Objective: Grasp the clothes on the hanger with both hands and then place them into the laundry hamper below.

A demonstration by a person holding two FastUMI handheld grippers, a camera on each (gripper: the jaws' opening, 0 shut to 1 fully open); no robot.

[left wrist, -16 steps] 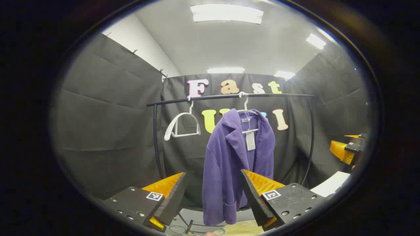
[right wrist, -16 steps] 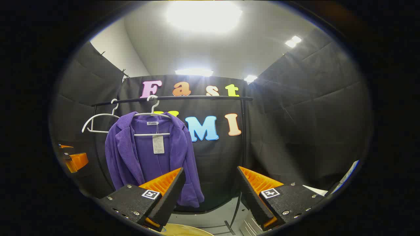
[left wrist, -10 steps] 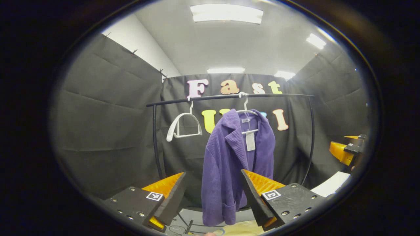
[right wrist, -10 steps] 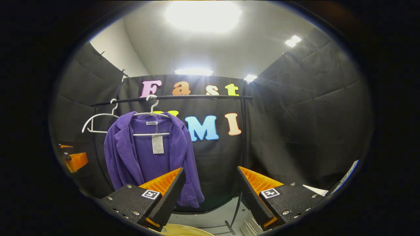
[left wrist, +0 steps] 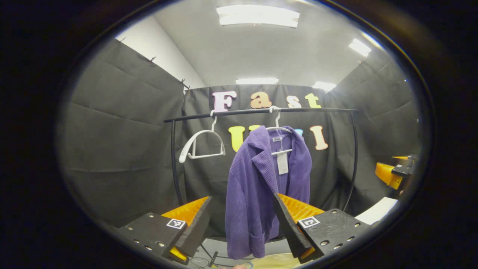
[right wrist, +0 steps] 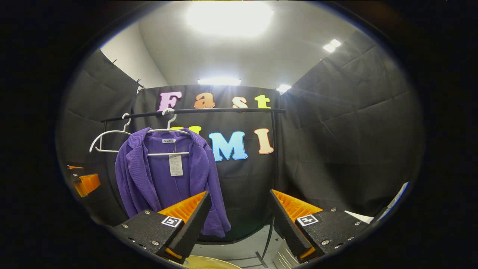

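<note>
Your purple jacket hangs on a white hanger from the black rail, well ahead. Both your left claw and right claw stand apart, empty, ready to take its shoulders; the hamper rim sits below.

Black clothes rail spanning the back of the booth, an empty white hanger hooked near its left end, bright ceiling light panels overhead, grey floor under the rail
</note>
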